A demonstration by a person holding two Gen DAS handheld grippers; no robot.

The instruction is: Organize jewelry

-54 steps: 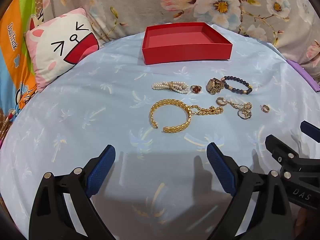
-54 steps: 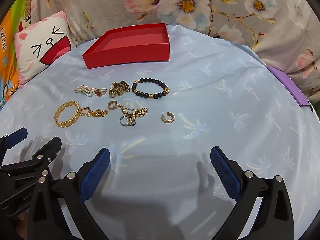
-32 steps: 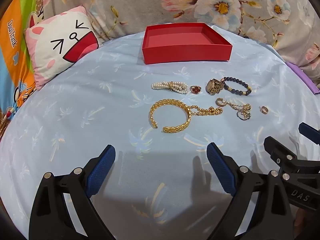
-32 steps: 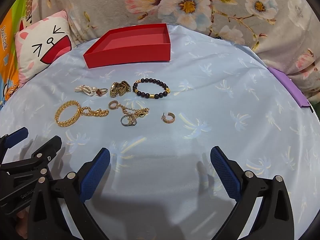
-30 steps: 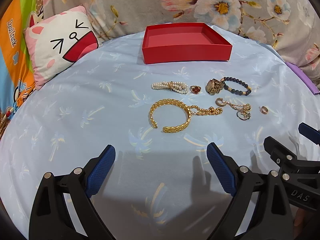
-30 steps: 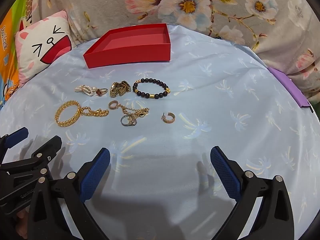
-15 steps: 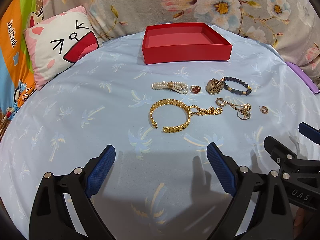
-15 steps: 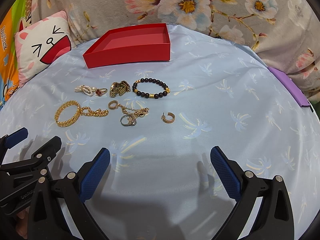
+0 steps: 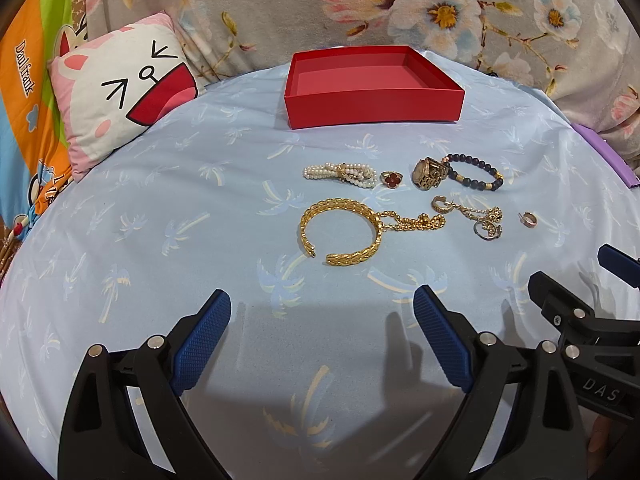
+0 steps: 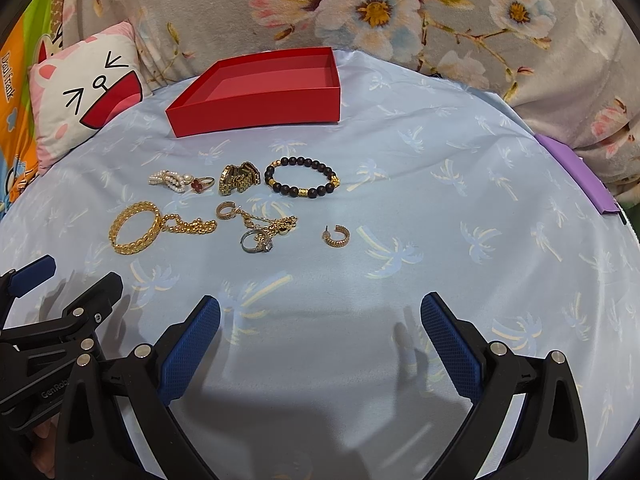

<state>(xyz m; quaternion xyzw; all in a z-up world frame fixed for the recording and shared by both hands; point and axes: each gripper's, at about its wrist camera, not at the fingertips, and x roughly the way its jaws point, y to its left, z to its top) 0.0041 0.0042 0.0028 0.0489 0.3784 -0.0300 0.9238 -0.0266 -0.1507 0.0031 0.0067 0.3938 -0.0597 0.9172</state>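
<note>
An empty red box [image 9: 372, 88] [image 10: 256, 92] stands at the back of the light-blue cloth. In front of it lie a pearl bracelet [image 9: 340, 172], a red clover ring [image 9: 393, 179], a gold watch [image 9: 429, 173], a dark bead bracelet [image 9: 474, 170] [image 10: 302, 178], a gold cuff bangle [image 9: 340, 232] [image 10: 134, 232], a gold chain [image 9: 412, 222], a silver ring [image 10: 256, 242] and a hoop earring [image 10: 336, 236]. My left gripper [image 9: 322, 332] is open and empty, short of the bangle. My right gripper [image 10: 320, 336] is open and empty, short of the earring.
A cat-face pillow [image 9: 124, 92] lies at the back left. A floral blanket [image 9: 440, 12] rises behind the box. A purple flat item [image 10: 576, 176] lies at the right edge of the cloth. Each gripper shows at the side of the other's view.
</note>
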